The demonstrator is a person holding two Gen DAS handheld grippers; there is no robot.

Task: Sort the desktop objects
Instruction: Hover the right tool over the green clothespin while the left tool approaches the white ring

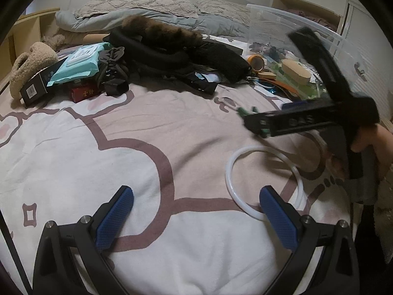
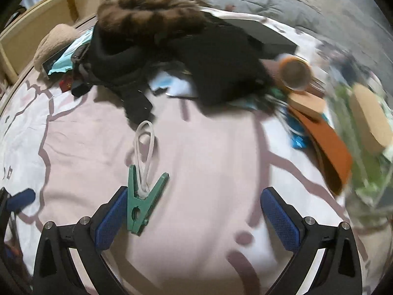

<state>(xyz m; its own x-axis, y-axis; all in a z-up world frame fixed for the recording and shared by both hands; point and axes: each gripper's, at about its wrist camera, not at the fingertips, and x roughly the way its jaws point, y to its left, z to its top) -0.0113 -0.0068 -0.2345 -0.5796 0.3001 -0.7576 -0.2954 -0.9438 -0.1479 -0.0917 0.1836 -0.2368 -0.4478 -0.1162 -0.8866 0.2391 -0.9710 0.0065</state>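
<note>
My left gripper is open above the pink and white bedsheet, with nothing between its blue pads. A white ring of tubing lies just right of it, passing behind the right finger. My right gripper is open wide. A green clothes peg with a white loop rests against its left pad; whether it lies on the sheet or hangs I cannot tell. In the left wrist view the right gripper is blurred at the right, held by a hand, with the green peg at its tips.
A pile runs across the back: a black garment with fur trim, a teal wipes pack, a black box, a red box, an orange tape roll, a cork block. A clear bin stands back right.
</note>
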